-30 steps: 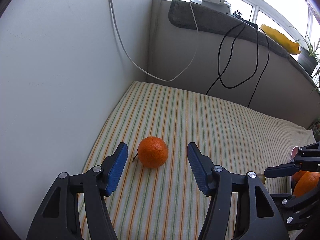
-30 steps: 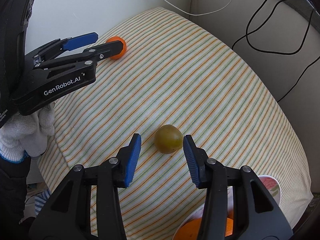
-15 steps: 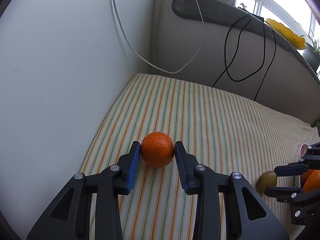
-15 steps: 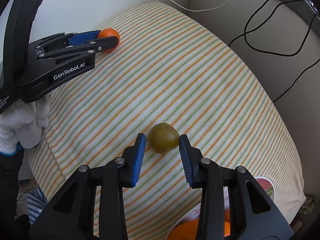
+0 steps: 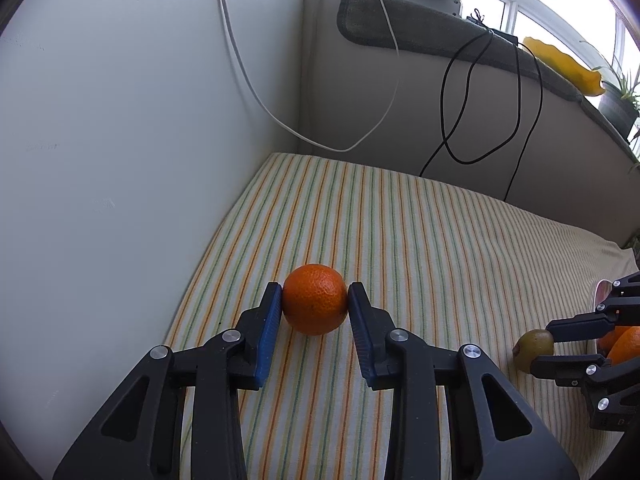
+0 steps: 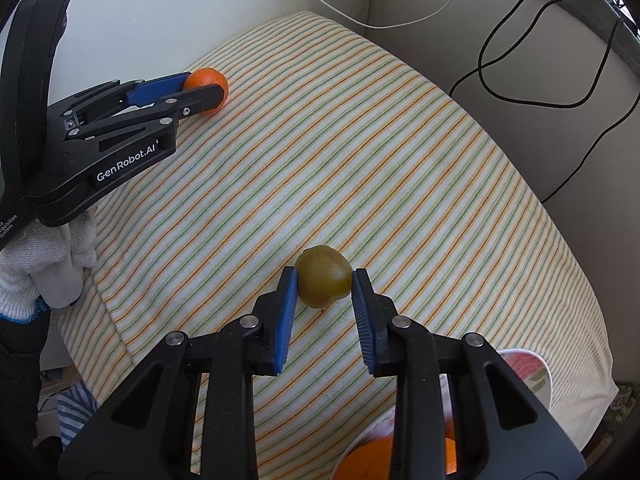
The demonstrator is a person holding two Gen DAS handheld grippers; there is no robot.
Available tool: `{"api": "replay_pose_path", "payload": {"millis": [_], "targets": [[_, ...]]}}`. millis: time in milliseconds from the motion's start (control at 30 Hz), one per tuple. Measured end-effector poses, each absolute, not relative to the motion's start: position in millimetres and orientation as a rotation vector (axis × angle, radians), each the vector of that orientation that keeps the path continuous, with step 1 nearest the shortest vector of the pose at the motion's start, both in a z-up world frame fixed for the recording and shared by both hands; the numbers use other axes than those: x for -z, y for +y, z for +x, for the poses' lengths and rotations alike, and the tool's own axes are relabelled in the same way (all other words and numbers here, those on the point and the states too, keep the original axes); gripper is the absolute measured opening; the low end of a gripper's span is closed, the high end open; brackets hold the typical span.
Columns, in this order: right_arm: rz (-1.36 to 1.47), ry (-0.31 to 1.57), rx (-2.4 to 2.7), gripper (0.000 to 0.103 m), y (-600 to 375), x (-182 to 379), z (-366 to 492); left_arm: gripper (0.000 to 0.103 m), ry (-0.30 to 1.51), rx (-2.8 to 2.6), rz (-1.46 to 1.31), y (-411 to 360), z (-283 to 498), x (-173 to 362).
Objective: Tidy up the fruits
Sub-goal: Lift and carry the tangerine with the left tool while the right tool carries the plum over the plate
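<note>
My left gripper (image 5: 315, 308) is shut on an orange (image 5: 315, 304) and holds it just above the striped cloth (image 5: 400, 240), near the left wall; the orange also shows in the right wrist view (image 6: 212, 80). My right gripper (image 6: 324, 280) is shut on a green-brown fruit (image 6: 325, 275), with both blue pads touching its sides; the fruit also shows in the left wrist view (image 5: 534, 344). A bowl (image 6: 532, 368) holding oranges (image 6: 368, 460) sits under my right gripper at the cloth's front right.
A white wall (image 5: 120, 140) stands close on the left. A white cable (image 5: 320, 136) and black cables (image 5: 480, 120) hang against the back panel. A potted plant (image 5: 618, 104) and a yellow object (image 5: 560, 64) sit on the sill.
Both grippers have closed: the left from wide open onto the orange, the right onto the green-brown fruit. Both fruits now sit gripped between the pads.
</note>
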State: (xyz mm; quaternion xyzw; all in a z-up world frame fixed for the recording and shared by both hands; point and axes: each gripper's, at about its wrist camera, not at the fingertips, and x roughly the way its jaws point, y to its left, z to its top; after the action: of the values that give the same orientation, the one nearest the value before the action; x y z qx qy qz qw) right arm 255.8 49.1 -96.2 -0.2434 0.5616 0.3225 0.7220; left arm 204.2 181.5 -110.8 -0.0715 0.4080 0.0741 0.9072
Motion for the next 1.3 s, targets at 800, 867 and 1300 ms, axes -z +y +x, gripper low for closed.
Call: {"api": "replay_pose_path", "payload": {"millis": [800,867,1300], "targets": [[-0.391,1.103,-0.761,0.029,-34,20,225,0.032,0.711,-0.053,-0.065,123,146,49],[-0.373,1.088,-0.758,0.029,-43,15,222,0.032,0.698,-0.043,-0.058,115,142,43],[-0.263,1.016,-0.718,0.029,-98,-26,198,0.032,0.637,0.059,-0.012,58,116,15]]}}
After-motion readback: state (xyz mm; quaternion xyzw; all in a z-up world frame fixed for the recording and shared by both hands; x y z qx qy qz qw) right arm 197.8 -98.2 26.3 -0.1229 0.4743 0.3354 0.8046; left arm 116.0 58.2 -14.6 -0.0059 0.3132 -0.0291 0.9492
